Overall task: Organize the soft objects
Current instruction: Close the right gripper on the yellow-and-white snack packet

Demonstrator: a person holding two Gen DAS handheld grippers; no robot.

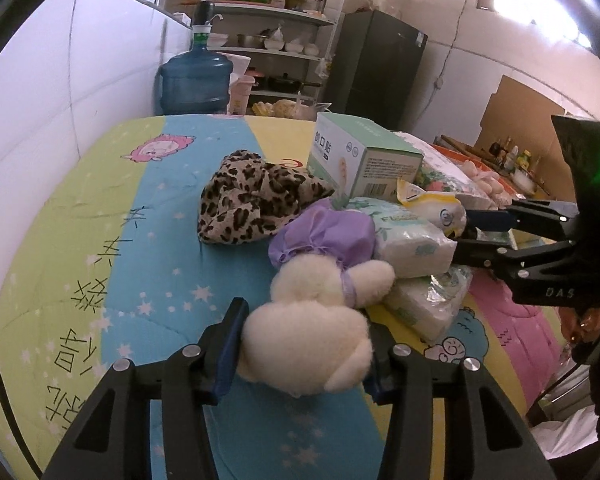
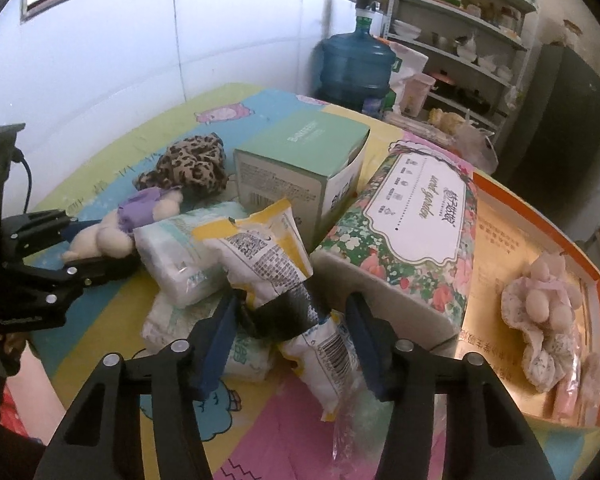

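Left gripper [image 1: 306, 354] fingers pinching cream plush toy [image 1: 320, 300]; right gripper [image 2: 290, 338] fingers seemingly clamped on yellow-white packet [image 2: 268, 256] — tissue packs [image 2: 180, 256], green box [image 2: 300, 160] crowding close.

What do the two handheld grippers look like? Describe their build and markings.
Both the left gripper and right gripper have angular black frames with silver bolts and blue-lined jaws. The right one shows white lettering and a green light in the left view; a black cable trails from the left one.

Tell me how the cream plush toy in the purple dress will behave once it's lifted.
Probably light and squashy: the plush toy bulges between the left gripper pads, which press its head. Held by the head alone, its body and purple dress will likely dangle. The fuzzy surface should resist slipping.
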